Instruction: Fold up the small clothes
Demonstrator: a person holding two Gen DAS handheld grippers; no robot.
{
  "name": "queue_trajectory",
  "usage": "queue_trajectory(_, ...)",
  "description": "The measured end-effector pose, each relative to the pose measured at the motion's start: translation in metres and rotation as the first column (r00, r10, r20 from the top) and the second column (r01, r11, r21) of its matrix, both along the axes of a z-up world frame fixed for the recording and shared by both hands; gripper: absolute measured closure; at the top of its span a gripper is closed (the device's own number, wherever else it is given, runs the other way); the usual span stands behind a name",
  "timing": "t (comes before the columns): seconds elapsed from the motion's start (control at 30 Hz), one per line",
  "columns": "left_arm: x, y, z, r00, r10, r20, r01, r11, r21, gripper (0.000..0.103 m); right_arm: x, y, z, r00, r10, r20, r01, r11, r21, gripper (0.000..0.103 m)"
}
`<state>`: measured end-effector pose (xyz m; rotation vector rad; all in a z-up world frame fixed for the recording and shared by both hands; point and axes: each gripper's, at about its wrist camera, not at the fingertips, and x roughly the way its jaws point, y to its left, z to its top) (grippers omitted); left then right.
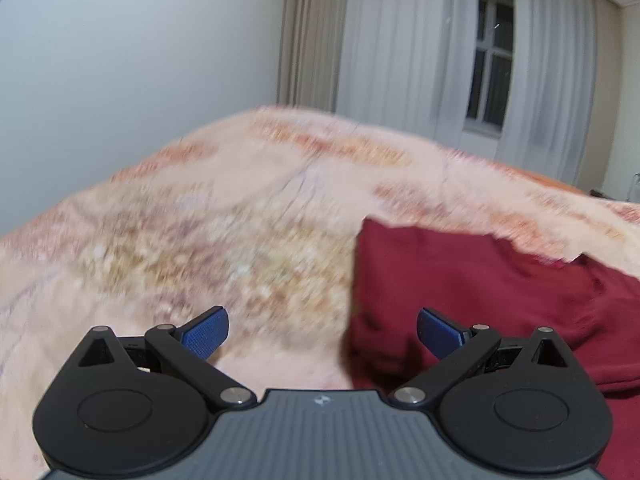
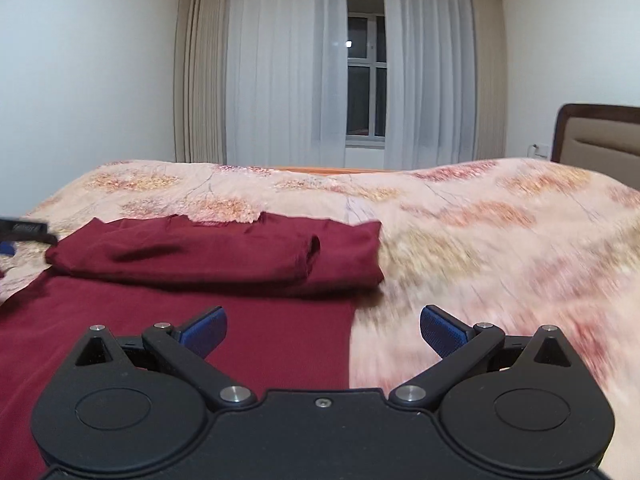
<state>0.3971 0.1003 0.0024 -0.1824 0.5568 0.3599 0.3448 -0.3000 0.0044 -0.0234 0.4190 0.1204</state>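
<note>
Floral bedspread [image 2: 480,216] under maroon garment [image 2: 224,256]; sheer curtains [image 2: 280,72] behind.

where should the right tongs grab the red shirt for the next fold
Probably the shirt's lower right edge, coming in from the bedspread side. That edge lies flat and single-layered right between the open right tongs, while the top is already folded over.
</note>
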Motion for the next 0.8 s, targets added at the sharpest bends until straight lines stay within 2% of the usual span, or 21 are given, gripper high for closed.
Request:
queue_trajectory(0.13, 0.008, 0.008, -0.017, 0.998, 0.018, -0.061, -0.02, 1.0, -0.024, 0.0, 0.055, 0.014, -0.004, 0.999, -0.016, -0.03, 0.014, 0.999, -0.05, 0.0)
queue_trajectory(0.23, 0.008, 0.005, -0.021, 0.998, 0.024, -0.066, -0.025, 1.0, -0.01, 0.0, 0.087, 0.019, -0.015, 0.997, -0.063, -0.046, 0.058, 0.994, -0.097, 0.0)
queue_trajectory(0.33, 0.005, 0.006, -0.024, 0.999, 0.03, -0.044, -0.031, 0.999, -0.022, 0.0, 0.109, 0.015, -0.029, 0.983, -0.158, -0.09, 0.144, 0.979, -0.141, 0.0)
queue_trajectory(0.43, 0.004, 0.007, -0.026, 0.999, 0.031, -0.034, -0.032, 0.999, -0.03, 0.0, 0.113, 0.004, -0.04, 0.976, -0.176, -0.129, 0.165, 0.982, -0.094, 0.0)
queue_trajectory(0.57, 0.004, 0.007, -0.026, 0.999, 0.031, -0.036, -0.032, 0.999, -0.028, 0.0, 0.113, -0.003, -0.047, 0.975, -0.173, -0.139, 0.167, 0.985, -0.054, 0.0)
queue_trajectory(0.8, 0.0, 0.009, -0.023, 1.0, 0.022, -0.015, -0.022, 0.999, -0.047, 0.0, 0.1, -0.006, -0.04, 0.973, -0.169, -0.159, 0.168, 0.986, -0.02, 0.0)
